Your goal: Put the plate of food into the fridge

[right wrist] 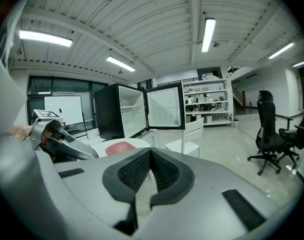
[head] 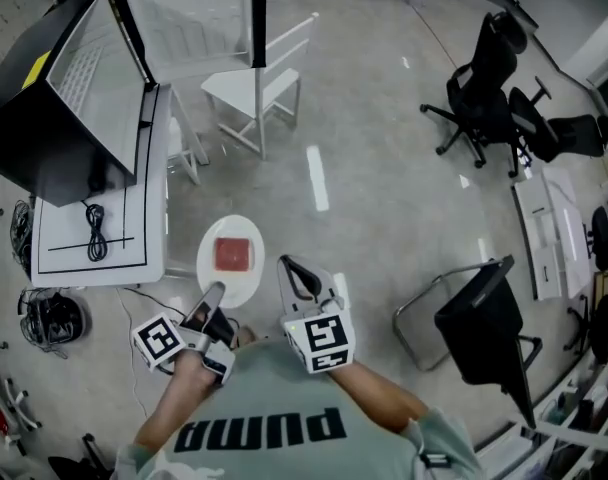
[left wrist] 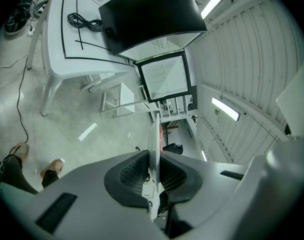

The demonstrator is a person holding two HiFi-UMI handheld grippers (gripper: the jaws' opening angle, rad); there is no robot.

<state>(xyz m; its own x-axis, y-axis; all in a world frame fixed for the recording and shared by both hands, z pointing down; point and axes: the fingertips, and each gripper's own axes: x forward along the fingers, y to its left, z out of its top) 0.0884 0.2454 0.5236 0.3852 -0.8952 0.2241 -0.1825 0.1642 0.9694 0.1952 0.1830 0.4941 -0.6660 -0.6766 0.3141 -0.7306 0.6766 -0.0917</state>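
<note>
A white plate [head: 232, 268] bearing a red slab of food [head: 233, 254] hangs over the floor in front of me. My left gripper [head: 213, 296] is shut on its near rim; in the left gripper view the plate [left wrist: 153, 134] runs edge-on between the pads. To the right of the plate my right gripper [head: 289, 266] is shut with nothing in it, and its view shows the plate [right wrist: 134, 142] and food [right wrist: 120, 147] at lower left. The black fridge [head: 39, 118] stands on a white table [head: 154, 198] at upper left, its door [head: 189, 13] swung open.
A white chair [head: 256, 83] stands just right of the fridge door. Black office chairs [head: 489, 93] are at the upper right and a black folding chair [head: 479, 323] at the right. A cable [head: 94, 230] lies on the table and more gear [head: 49, 318] on the floor beside it.
</note>
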